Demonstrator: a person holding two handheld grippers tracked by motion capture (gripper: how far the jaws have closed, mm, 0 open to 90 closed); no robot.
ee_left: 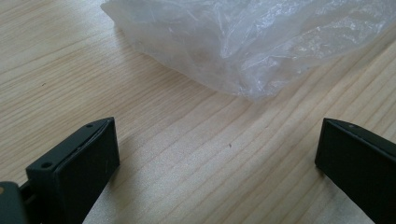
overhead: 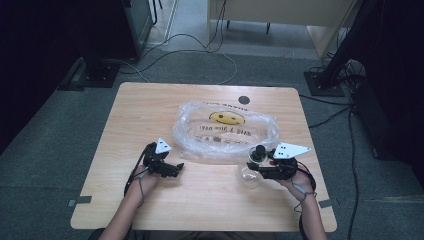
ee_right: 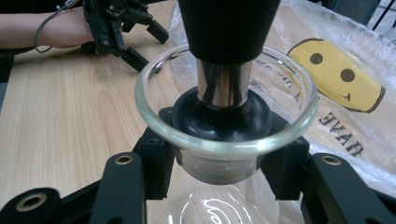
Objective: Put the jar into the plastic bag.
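Note:
A clear glass flask (overhead: 249,176) with a flared rim (ee_right: 159,126) and a black stopper (ee_right: 228,32) on a metal stem stands at the table's front right. My right gripper (overhead: 255,166) is shut on its neck, just under the rim, with a pad pressing on each side (ee_right: 156,170). My left gripper (overhead: 176,169) rests open on the wood at the front left, and nothing lies between its jaws (ee_left: 217,158). It points toward a crumpled clear plastic bag (overhead: 225,131) with a yellow smiley face, whose edge lies just ahead of it (ee_left: 252,42).
The wooden table (overhead: 150,110) has a small dark round disc (overhead: 244,100) near its far edge. The bag (ee_right: 336,79) lies right behind the flask. Cables run over the floor beyond the table, and the person's left hand holds the other gripper (ee_right: 123,32).

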